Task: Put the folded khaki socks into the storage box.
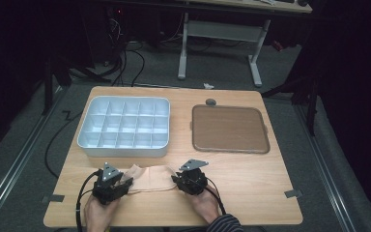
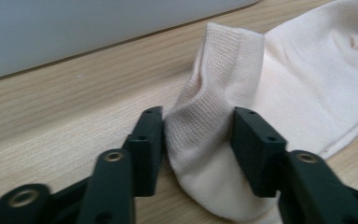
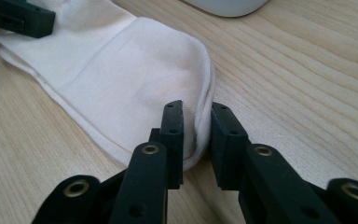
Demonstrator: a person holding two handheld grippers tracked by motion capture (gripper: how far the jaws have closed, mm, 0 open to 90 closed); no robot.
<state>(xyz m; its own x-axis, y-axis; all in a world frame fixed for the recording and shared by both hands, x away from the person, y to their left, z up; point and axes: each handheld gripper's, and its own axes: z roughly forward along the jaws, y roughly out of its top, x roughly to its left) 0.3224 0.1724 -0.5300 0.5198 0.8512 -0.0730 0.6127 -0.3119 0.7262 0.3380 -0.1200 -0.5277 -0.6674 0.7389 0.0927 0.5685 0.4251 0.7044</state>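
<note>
Cream sock (image 1: 147, 178) lies flat on the desk (image 1: 251, 193), left gripper (image 2: 198, 149) clamped on its ribbed cuff and right gripper (image 3: 196, 140) pinching its toe edge, likely to spread or fold it.

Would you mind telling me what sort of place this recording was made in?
Probably a lab or workshop set up for recording, not a home: a bare wooden table with tape marks stands on grey carpet, cables trail across the floor, and a white-legged desk stands behind.
</note>
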